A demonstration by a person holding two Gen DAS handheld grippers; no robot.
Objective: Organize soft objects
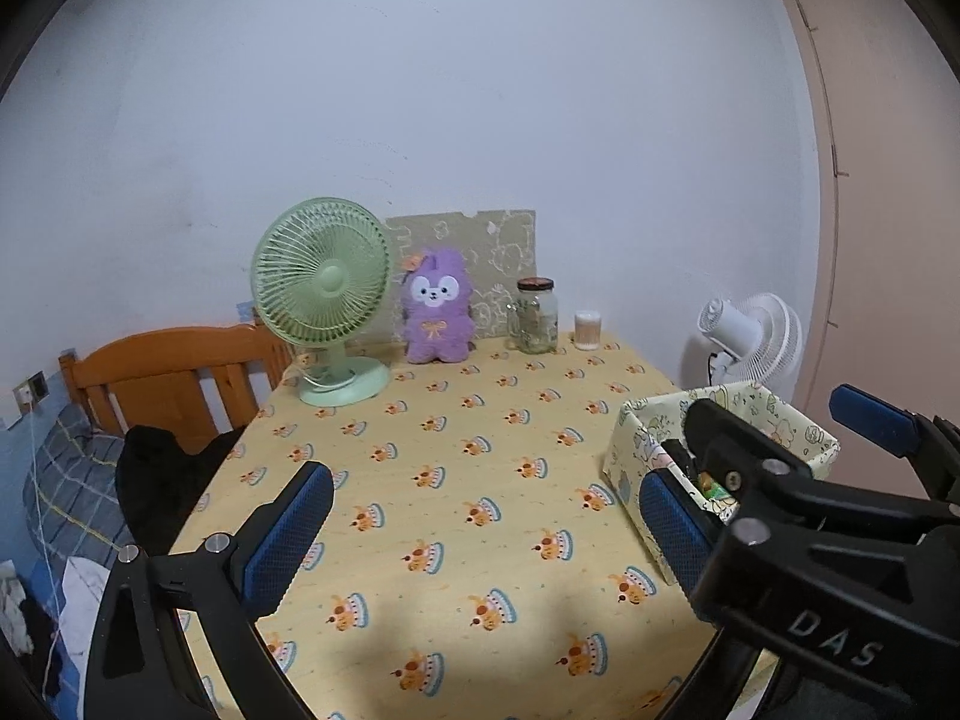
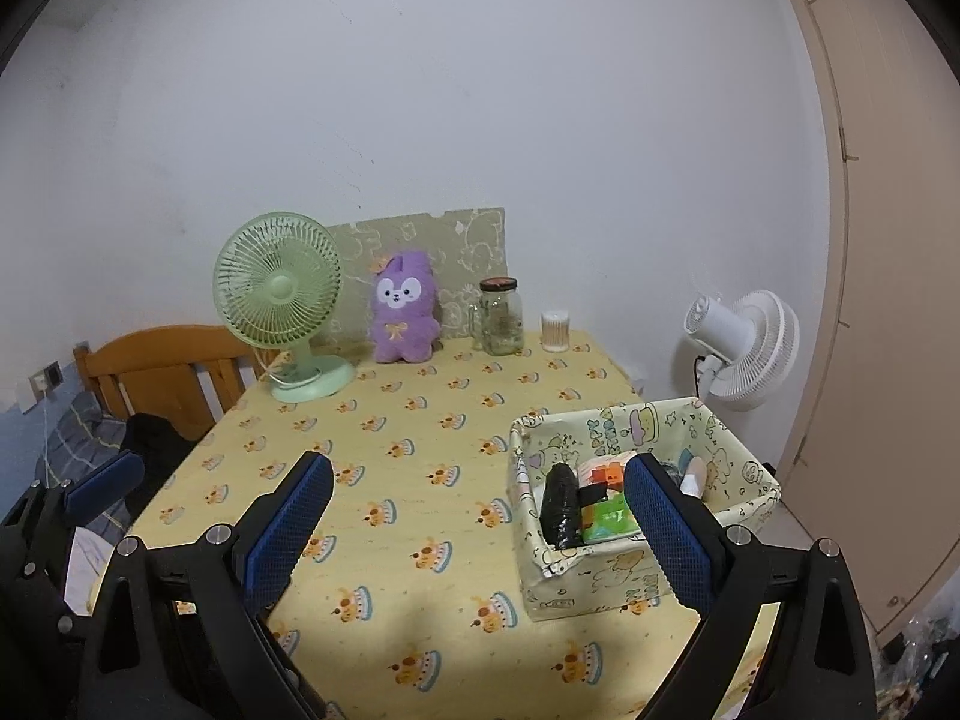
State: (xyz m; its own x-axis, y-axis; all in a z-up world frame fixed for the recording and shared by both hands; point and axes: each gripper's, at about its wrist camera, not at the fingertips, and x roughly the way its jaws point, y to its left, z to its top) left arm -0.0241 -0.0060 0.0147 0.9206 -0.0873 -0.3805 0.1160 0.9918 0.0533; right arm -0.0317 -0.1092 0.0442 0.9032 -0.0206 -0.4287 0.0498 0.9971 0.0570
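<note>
A purple plush toy [image 1: 435,307] sits upright at the far edge of the table, between the green fan and a glass jar; it also shows in the right wrist view [image 2: 402,307]. A patterned fabric box [image 2: 642,504] stands at the right on the table and holds a black roll [image 2: 561,513], a green tissue pack [image 2: 609,519] and other soft items. My left gripper [image 1: 480,540] is open and empty above the near table. My right gripper [image 2: 480,534] is open and empty, its right finger in front of the box. The right gripper also shows in the left wrist view [image 1: 792,438], over the box [image 1: 630,468].
A green desk fan [image 1: 324,306] stands far left on the yellow tablecloth [image 1: 456,480]. A glass jar [image 1: 534,315] and a cotton swab tub [image 1: 588,330] stand far right. A white fan [image 2: 744,348] stands beyond the table. A wooden bed headboard [image 1: 174,378] is left.
</note>
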